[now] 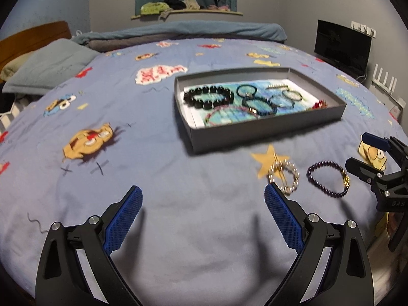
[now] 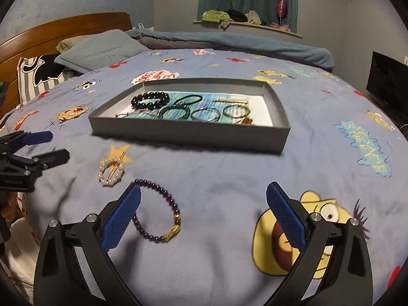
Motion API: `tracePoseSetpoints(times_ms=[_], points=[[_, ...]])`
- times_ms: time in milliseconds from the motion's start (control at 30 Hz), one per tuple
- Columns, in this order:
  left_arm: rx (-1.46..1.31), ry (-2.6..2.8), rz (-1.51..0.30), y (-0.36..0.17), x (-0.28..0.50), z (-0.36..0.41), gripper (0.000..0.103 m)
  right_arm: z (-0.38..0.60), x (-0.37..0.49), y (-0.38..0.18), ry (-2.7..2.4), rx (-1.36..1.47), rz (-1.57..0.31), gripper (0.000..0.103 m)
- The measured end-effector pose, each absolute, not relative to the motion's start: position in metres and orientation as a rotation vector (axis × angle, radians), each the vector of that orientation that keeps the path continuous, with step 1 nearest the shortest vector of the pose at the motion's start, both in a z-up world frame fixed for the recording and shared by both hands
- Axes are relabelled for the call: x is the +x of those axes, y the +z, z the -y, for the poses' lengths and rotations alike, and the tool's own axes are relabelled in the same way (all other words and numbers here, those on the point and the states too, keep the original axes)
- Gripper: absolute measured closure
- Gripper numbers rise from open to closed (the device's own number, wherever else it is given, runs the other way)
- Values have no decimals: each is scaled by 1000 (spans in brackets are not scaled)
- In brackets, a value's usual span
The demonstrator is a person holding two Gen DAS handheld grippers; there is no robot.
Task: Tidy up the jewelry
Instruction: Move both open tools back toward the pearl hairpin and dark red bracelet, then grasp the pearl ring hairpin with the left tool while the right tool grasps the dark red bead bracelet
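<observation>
Both grippers, left [image 1: 202, 193] and right [image 2: 204, 191], fingers spread wide, empty; round purple-bead bracelet [image 2: 158, 214], pearl ring [image 2: 112, 172] on quilt.

Box [image 2: 191, 137] sits mid-bed [image 2: 229, 178], toward the far half. Inside it: large-bead bracelet [image 2: 150, 100] at far left, thin rings [image 2: 206, 114] along the middle to right, a bar clip [image 2: 230, 100] at far right, a thin bracelet [image 1: 224, 113] along the near wall. Before the box, on the sheet: pearl clip [image 2: 112, 172] left, beaded bracelet [image 2: 158, 215] just right of it and nearer, apart. Pillows [image 2: 102, 51] lie far left by the headboard [image 2: 63, 29]; rolled blanket [image 2: 229, 42] behind the box; shelf [image 2: 247, 26] on the wall beyond; screen [image 2: 387, 84] far right off the bed.
</observation>
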State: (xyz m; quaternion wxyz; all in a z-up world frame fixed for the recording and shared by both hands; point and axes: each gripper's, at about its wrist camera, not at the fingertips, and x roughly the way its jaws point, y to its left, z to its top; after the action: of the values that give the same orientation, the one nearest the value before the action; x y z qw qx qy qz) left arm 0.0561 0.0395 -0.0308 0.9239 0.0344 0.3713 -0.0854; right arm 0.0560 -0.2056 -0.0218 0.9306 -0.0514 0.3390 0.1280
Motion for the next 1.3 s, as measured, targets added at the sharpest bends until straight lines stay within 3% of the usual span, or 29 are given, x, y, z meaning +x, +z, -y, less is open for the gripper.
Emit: tracePoseSetpoints(times_ms=[567,633,900,1067,1133,1300], points=[[91,-210,-784,-52,63,-21,7,202,51,-43,304,-100,-675,7],[96,-215,-782,-53,63,-19,7,203,52,-44,302,-99,-673,15],[101,-271,-775,-50,65,-5,7,195,52,-47,317,-171,-666,69],[133,-308,-757,-53,65,11,9,187,49,-50,373,-205,-674,93],[152,-318,-747,-53,64,18,11,187,48,-51,378,-208,-673,95],[215,-351,-710,-56,62,34,29,195,51,-50,381,-139,-687,96]])
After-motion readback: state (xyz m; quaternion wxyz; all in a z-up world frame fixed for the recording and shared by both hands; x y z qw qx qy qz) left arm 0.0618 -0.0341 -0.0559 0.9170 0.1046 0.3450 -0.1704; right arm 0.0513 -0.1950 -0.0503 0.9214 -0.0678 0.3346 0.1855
